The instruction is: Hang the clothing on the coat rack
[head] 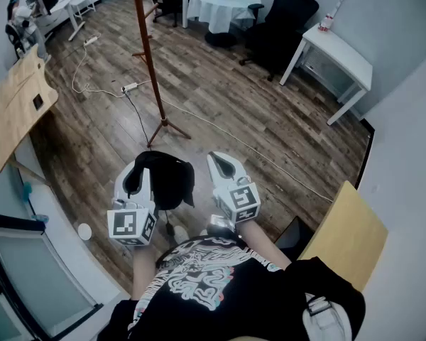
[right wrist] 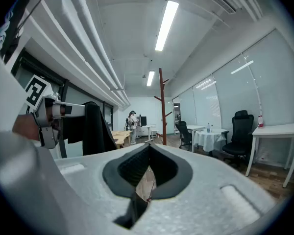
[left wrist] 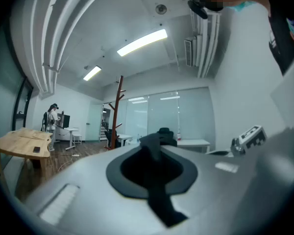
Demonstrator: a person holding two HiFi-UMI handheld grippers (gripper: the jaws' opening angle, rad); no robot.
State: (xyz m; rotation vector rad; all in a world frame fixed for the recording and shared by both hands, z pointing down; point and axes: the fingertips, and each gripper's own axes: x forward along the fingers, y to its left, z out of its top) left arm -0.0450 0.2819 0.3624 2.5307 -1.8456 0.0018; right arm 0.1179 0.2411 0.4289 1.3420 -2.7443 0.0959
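Observation:
A black garment (head: 169,182) hangs from my left gripper (head: 140,168), which is shut on it. In the left gripper view the dark cloth (left wrist: 156,153) fills the slot between the closed jaws of that gripper (left wrist: 154,142). My right gripper (head: 221,160) is held beside it, shut with nothing between its jaws; the right gripper view shows this gripper (right wrist: 148,150) empty and the garment (right wrist: 92,127) draped at the left. The brown wooden coat rack (head: 150,59) stands on the floor ahead, bare, also seen as the rack (left wrist: 119,109) and the rack (right wrist: 161,106) in the gripper views.
A wooden tabletop (head: 20,105) lies to the left and another (head: 344,236) to the right. A white desk (head: 337,59), black office chairs (head: 280,23) and a round white table (head: 220,2) stand at the back. Cables (head: 113,89) cross the wood floor near the rack's base.

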